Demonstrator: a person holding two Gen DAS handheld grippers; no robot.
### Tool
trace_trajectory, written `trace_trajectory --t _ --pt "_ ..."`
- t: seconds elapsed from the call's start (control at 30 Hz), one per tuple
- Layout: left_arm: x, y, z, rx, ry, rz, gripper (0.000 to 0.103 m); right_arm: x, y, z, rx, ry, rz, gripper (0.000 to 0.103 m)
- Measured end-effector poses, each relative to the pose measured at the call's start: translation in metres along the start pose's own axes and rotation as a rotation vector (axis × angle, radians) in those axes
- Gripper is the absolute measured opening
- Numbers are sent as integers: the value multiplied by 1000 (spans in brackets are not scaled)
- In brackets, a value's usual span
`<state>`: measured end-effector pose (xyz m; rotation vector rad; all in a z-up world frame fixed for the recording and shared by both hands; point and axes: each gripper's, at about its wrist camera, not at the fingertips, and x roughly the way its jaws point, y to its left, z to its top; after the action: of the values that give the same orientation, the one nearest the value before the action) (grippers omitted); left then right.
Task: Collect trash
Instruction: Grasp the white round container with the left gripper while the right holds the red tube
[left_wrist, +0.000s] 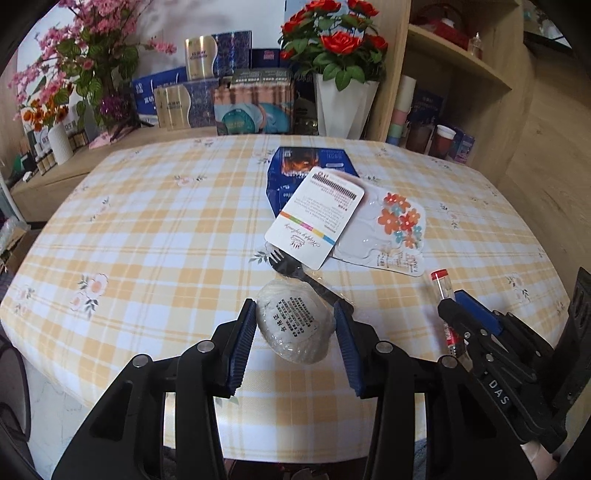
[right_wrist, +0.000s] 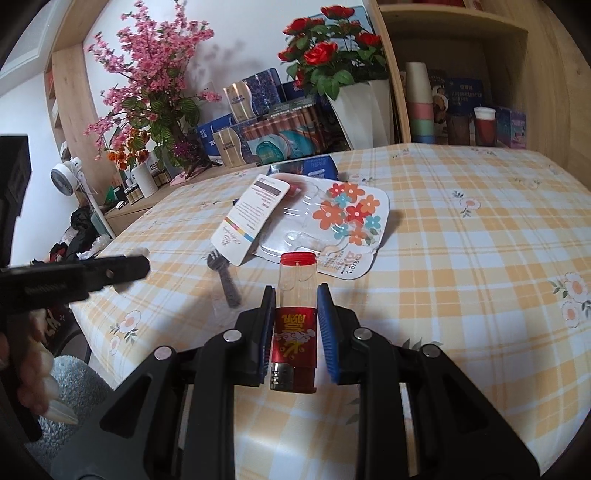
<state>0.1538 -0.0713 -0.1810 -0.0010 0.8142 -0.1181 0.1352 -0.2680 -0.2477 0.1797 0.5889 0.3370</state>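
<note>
My left gripper (left_wrist: 295, 314) is shut on a round clear wrapper (left_wrist: 293, 326) with black print, near the table's front edge. My right gripper (right_wrist: 295, 302) is shut on a red lighter (right_wrist: 294, 339) with a clear upper end; both also show in the left wrist view, the gripper (left_wrist: 458, 314) and the lighter (left_wrist: 441, 286). A black plastic fork (left_wrist: 299, 271) in clear film lies just beyond the wrapper. Behind it lie a white card (left_wrist: 317, 218), a flowered blister pack (left_wrist: 391, 229) and a blue packet (left_wrist: 306, 166).
The table carries a yellow plaid cloth (left_wrist: 147, 221). Behind it stand gift boxes (left_wrist: 221, 96), a white vase of red roses (left_wrist: 343, 103) and pink flowers (left_wrist: 85, 55). A wooden shelf (left_wrist: 458, 74) with cups stands at the right.
</note>
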Motion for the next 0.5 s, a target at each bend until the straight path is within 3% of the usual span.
trace_trajectory --t 0.5 --pt "-70 20 -32 -33 -41 -47 42 -68 46 -15 -66 2 -5 26"
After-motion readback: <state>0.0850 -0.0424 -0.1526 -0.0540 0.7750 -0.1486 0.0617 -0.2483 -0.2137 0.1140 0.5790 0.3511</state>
